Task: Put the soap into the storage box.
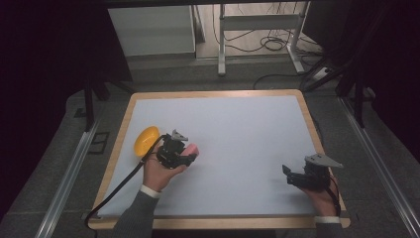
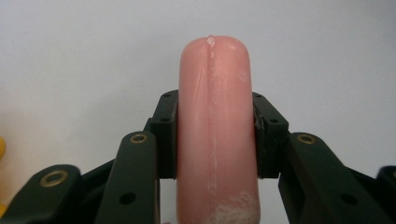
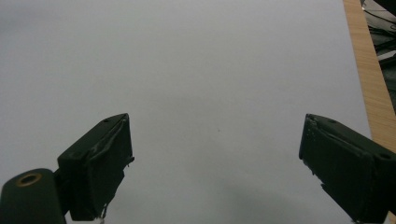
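A pink sausage (image 2: 215, 126) stands lengthwise between the jaws of my left gripper (image 2: 215, 135), which is shut on it. From the high view, that left gripper (image 1: 188, 154) hovers over the left part of the white table top, the pink sausage (image 1: 191, 149) poking out past its jaws. A yellow bowl (image 1: 146, 140) lies just left of that gripper, near the table's left edge. My right gripper (image 1: 287, 174) is held near the table's front right corner. Its jaws stand wide apart with nothing between them, my right gripper (image 3: 215, 172) pointing over bare white surface.
The white table top (image 1: 237, 129) has a wooden rim (image 1: 213, 93). A black cable (image 1: 119, 191) trails from the left gripper off the front left edge. Beyond the table stand a white cabinet (image 1: 153, 29) and a metal frame with floor cables (image 1: 257, 34).
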A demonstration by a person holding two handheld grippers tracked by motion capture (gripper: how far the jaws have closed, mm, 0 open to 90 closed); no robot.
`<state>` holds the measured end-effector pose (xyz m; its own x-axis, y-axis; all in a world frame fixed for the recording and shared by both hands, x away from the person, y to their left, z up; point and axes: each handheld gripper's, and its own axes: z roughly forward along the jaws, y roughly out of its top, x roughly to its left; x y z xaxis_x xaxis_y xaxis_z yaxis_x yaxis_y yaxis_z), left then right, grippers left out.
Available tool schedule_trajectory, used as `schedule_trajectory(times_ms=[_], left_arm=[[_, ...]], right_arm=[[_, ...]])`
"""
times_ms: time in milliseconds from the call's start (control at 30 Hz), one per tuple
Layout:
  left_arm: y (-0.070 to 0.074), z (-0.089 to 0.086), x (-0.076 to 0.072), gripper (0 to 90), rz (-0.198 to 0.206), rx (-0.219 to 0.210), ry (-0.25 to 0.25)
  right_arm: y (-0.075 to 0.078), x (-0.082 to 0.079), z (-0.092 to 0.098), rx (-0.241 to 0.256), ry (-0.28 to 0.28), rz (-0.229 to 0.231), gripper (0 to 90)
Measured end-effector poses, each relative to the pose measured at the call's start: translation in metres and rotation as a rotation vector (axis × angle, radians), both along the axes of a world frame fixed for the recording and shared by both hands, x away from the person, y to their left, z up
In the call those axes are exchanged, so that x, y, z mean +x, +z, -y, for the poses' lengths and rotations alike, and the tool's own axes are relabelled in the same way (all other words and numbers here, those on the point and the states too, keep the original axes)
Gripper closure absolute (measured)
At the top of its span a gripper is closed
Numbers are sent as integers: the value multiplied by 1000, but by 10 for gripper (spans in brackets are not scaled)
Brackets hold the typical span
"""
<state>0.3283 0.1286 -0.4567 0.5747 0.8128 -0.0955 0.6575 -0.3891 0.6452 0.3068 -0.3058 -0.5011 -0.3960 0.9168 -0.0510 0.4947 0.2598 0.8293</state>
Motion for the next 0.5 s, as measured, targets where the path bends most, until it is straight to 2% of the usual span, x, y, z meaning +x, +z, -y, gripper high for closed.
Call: schedule_trajectory(times_ms=[500], left_arm=[[11,-16,6,601,24,-6,27]], right_arm=[[-1,1,0,-6,-2,-8,94]])
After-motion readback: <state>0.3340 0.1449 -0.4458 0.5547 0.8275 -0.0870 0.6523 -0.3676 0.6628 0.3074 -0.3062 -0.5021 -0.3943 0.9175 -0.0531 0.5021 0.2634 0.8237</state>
